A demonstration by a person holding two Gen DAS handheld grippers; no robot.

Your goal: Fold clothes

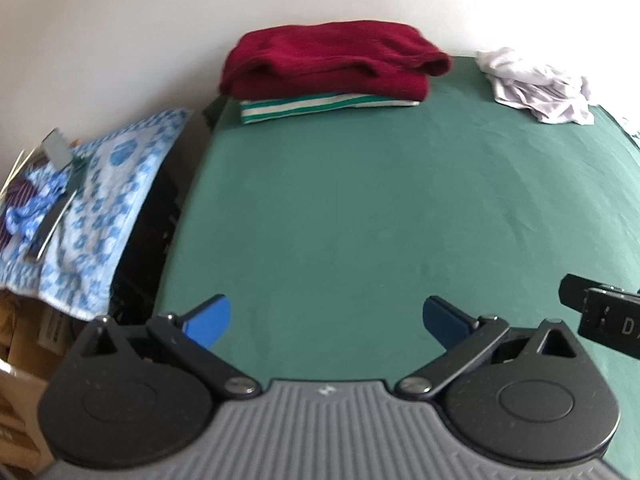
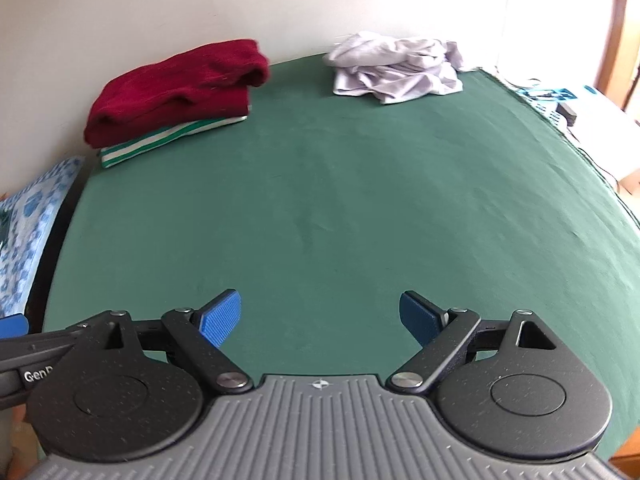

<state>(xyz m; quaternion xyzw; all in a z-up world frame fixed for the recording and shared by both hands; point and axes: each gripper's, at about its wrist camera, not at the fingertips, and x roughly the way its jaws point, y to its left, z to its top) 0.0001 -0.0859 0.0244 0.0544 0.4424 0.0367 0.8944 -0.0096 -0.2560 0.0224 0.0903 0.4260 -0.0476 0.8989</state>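
A crumpled pale lilac garment (image 1: 536, 84) (image 2: 396, 68) lies at the far right of the green-covered table (image 1: 380, 208) (image 2: 340, 208). A folded dark red garment (image 1: 332, 60) (image 2: 176, 88) sits on a folded green-and-white striped one (image 1: 320, 106) (image 2: 160, 140) at the far left by the wall. My left gripper (image 1: 326, 320) is open and empty above the table's near edge. My right gripper (image 2: 320, 318) is open and empty too, beside it; part of it shows at the right of the left wrist view (image 1: 604, 316).
A blue-and-white patterned cloth (image 1: 100, 208) (image 2: 24, 232) with small items on it lies left of the table. A white wall runs behind. Clutter sits past the table's right edge (image 2: 560, 100). Cardboard boxes (image 1: 20, 360) stand low on the left.
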